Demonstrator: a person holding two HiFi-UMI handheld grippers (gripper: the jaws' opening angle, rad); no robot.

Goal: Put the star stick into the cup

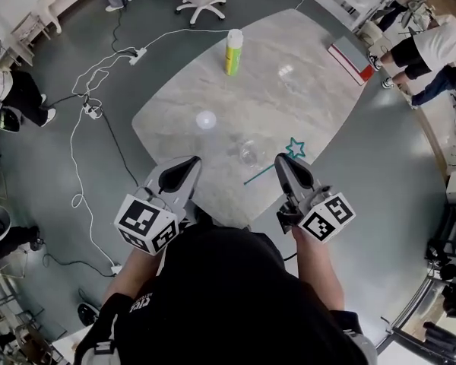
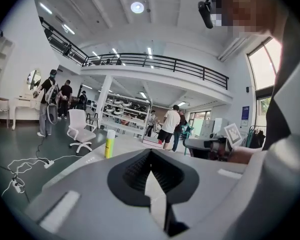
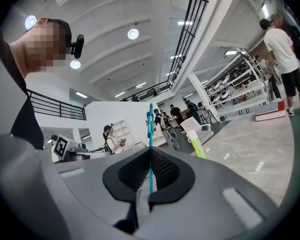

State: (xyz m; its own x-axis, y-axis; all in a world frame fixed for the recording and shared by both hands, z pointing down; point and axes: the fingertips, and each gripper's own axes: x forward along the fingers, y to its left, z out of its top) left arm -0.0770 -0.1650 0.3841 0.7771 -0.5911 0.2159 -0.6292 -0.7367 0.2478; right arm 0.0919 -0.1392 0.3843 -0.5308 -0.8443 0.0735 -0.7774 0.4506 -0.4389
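Marble table (image 1: pixel 304 90); right gripper (image 1: pixel 283 161) pinches star stick (image 3: pixel 150 121); left gripper (image 1: pixel 191 161) pressed together, empty.

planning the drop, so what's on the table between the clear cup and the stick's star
Nothing: bare marble table between cup and star stick, shown in the head view.

The marble bench (image 1: pixel 304 105) carries a yellow can (image 1: pixel 233 53), a small white disc (image 1: pixel 205 119), a clear cup (image 1: pixel 248 153) and, at its far corner, a book (image 1: pixel 348 61).
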